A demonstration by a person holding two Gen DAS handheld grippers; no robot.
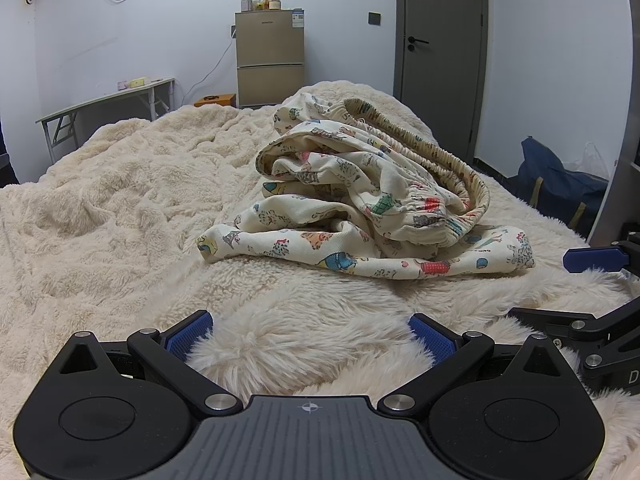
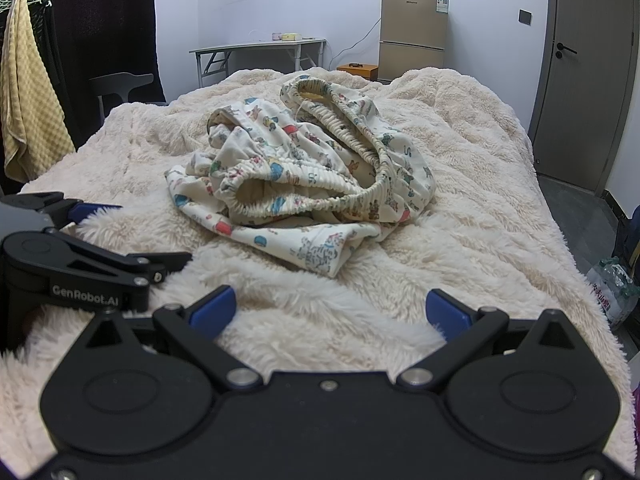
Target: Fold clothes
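A crumpled pair of printed trousers [image 1: 360,204] was seen lying in a heap on the fluffy cream blanket [image 1: 120,184] of the bed, ahead of both grippers and touched by neither. Its elastic waistband [image 2: 348,160] was left gaping, the opening turned toward the right wrist camera; in the left wrist view the same band [image 1: 436,152] was seen edge-on, running away toward the door [image 1: 440,40]. The long axis of the heap could not be told for certain, though one flat fold [image 1: 360,256] was stretched across the near side, left to right. The left gripper [image 1: 310,332] was held low over the blanket with its blue fingers [image 1: 188,334] spread wide, nothing between them. The right gripper [image 2: 334,312] was likewise held with fingers [image 2: 212,308] parted and empty. Each gripper was caught at the edge of the other's view. Only the right wrist view showed a yellow towel [image 2: 28,96] hung on a rack; only the left showed a dark blue bag [image 1: 560,184] on the floor. A small fridge [image 1: 270,60] and a folding table [image 2: 256,50] were visible beyond the bed.
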